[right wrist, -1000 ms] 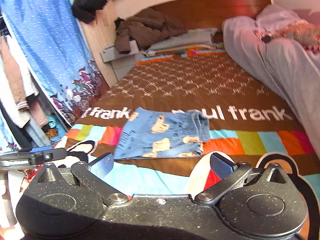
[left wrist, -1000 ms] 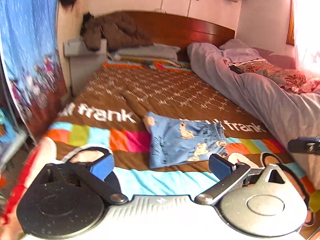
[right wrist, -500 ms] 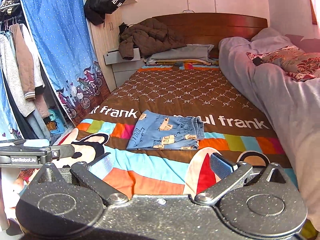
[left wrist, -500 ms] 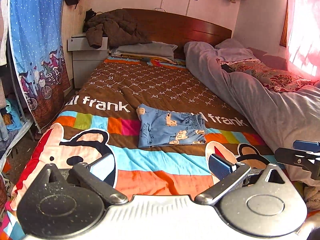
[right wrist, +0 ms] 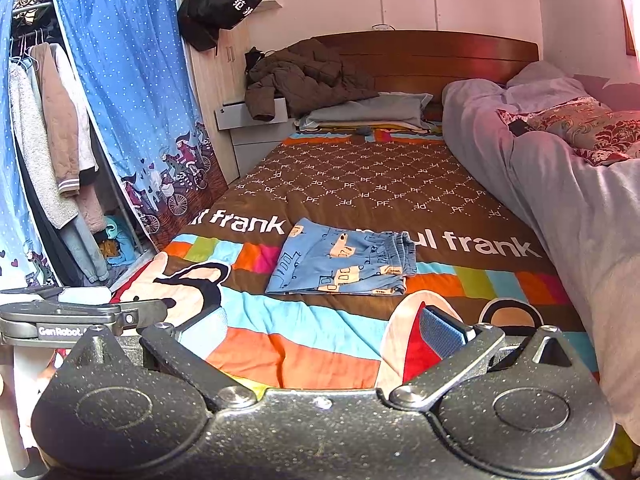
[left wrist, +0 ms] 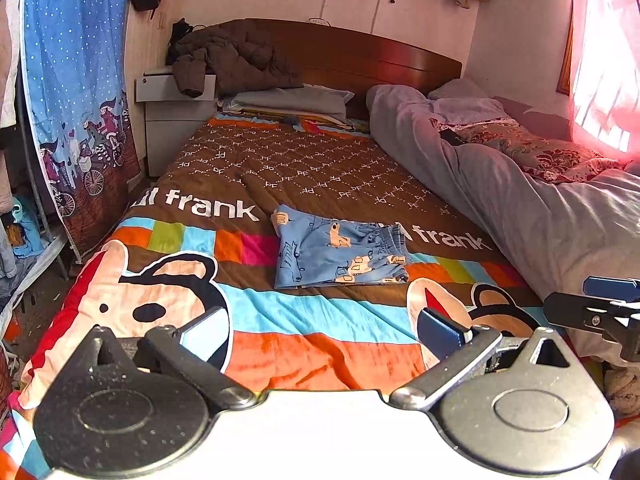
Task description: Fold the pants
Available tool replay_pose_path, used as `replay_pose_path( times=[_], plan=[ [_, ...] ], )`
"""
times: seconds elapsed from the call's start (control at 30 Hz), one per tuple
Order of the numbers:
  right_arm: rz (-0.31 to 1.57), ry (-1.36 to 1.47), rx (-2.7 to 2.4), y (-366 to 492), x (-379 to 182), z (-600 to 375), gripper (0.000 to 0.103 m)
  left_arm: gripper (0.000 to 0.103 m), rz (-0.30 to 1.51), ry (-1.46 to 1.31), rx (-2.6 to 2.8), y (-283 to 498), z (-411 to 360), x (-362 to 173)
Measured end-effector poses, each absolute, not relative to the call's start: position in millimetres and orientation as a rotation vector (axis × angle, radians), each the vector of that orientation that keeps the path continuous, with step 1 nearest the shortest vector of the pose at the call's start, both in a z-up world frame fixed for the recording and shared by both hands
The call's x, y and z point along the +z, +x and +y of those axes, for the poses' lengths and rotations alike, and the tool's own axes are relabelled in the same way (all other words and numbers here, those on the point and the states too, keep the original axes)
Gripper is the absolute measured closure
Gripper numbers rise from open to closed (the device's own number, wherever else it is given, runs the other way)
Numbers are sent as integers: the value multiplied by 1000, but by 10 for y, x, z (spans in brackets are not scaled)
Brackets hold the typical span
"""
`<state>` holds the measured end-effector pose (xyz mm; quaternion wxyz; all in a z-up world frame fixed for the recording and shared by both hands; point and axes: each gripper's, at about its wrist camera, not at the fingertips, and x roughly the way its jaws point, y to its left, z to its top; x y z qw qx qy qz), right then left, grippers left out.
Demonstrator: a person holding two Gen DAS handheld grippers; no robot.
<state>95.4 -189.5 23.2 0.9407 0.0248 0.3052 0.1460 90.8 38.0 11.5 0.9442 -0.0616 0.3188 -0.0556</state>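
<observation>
The pants (left wrist: pixel 340 254) are soft blue cotton printed with small cream and tan cartoon shapes, folded into a flat, roughly square packet with the gathered elastic waistband on its right side. They lie near the middle of the bed (left wrist: pixel 320 184), on a plush blanket (left wrist: pixel 304 344) whose far part is brown with a dotted diamond pattern and white lettering, and whose near part carries bright colored blocks, stripes and a large cartoon face. The left gripper (left wrist: pixel 320 330) hangs above the foot of the bed, well apart from the pants, its blue-padded fingers (left wrist: pixel 438 332) spread wide with nothing between them. The right gripper (right wrist: pixel 322 330) is likewise back from the pants, its ribbed blue fingers (right wrist: pixel 442 330) wide apart and empty. A rumpled gray quilt (left wrist: pixel 520 208) is heaped along the right side of the bed, with a red floral pillow (left wrist: pixel 548 156) on it. At the curved dark wooden headboard (left wrist: pixel 380 56) lie a puffy brown jacket (left wrist: pixel 232 60) and a gray pillow (left wrist: pixel 296 100). A white nightstand (left wrist: pixel 172 120) stands to the left, beside a blue dotted curtain (right wrist: pixel 132 92) with bicycle figures, and clothes (right wrist: pixel 52 132) hang on a rail. A black bag (right wrist: pixel 220 4) hangs on the pale wall.
</observation>
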Motion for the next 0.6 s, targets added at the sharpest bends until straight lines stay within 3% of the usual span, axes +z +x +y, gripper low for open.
replay_pose_path(
  times=[0.6],
  plan=[
    [611, 57, 289, 917, 251, -1948, 1, 0, 644, -115, -121, 865, 321, 166]
  ],
)
